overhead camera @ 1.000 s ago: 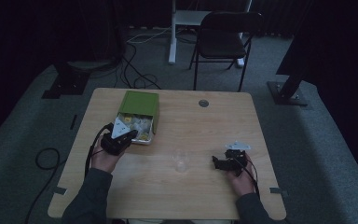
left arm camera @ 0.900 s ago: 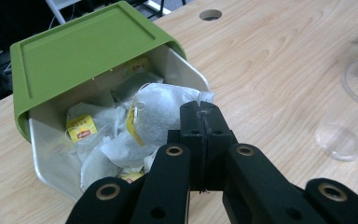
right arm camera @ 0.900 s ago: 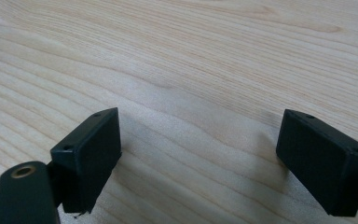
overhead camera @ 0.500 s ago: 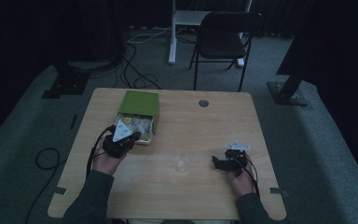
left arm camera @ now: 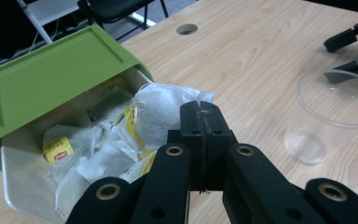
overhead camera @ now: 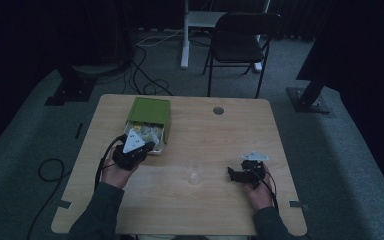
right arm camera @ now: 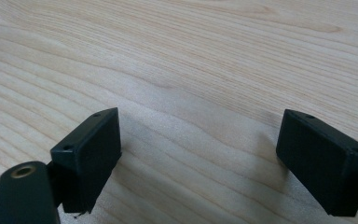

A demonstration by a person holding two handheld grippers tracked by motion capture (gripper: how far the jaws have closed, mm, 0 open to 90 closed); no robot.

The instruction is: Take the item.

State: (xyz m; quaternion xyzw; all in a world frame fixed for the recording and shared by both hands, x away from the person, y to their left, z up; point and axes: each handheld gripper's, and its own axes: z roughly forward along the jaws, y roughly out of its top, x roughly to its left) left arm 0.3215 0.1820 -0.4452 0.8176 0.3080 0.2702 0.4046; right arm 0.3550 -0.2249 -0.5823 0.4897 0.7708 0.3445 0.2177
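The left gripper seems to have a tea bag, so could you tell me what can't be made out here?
- Grip point: left gripper jaws are shut; pinched part of the tea bag is hidden between them.
- Box back: covered by its green lid.
- Cup: faint in the dim high view.

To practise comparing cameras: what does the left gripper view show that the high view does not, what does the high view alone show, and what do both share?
Left gripper view alone: the left gripper shut on a tea bag, and yellow tags among the bags in the box.
High view alone: the chair, floor cables, the person's forearms, and the whole table.
Both: the green-lidded box, the clear cup, the table's round hole, and the right gripper.
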